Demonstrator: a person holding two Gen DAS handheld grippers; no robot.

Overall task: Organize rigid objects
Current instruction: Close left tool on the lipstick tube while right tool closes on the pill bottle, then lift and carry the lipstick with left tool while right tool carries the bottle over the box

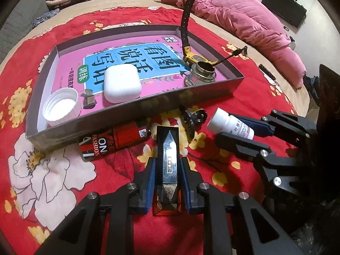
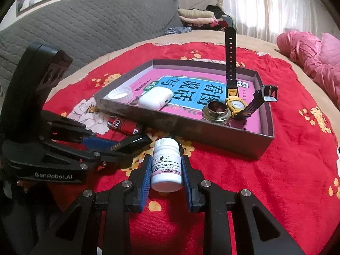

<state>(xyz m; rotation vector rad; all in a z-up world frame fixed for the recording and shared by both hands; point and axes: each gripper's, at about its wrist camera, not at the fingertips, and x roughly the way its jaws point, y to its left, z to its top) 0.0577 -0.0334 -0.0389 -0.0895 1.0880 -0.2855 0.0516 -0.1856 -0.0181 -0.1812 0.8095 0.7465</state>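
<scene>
Where the left wrist camera looks down its own fingers, the left gripper [image 1: 167, 182] pinches a long black faceted block [image 1: 167, 165] with a small silver label, its blue pads against both sides, low over the red floral blanket [image 1: 53, 170]. Just ahead lies a red lighter [image 1: 115, 141] against the near wall of the grey cardboard tray [image 1: 136, 114], with a black binder clip [image 1: 194, 116] beside it. Inside the tray, on a pink and blue workbook [image 1: 119, 63], sit a white screw cap [image 1: 61, 108], a white earbud case [image 1: 122, 87], a small glass jar [image 1: 199, 74] and a yellow wristwatch [image 1: 191, 55] with its black strap standing up. To the right, the right gripper [image 1: 233, 130] closes on a white pill bottle [image 1: 230, 124]

From the right wrist camera, the right gripper [image 2: 166, 174] holds that white pill bottle [image 2: 166, 167] upright between its blue pads, just off the blanket [image 2: 276, 180] and short of the tray [image 2: 212, 136]. The left gripper [image 2: 119, 146] sits to the left with the black block [image 2: 136, 141] in its fingers. A pink quilted coat [image 2: 314, 53] lies beyond on the bed
</scene>
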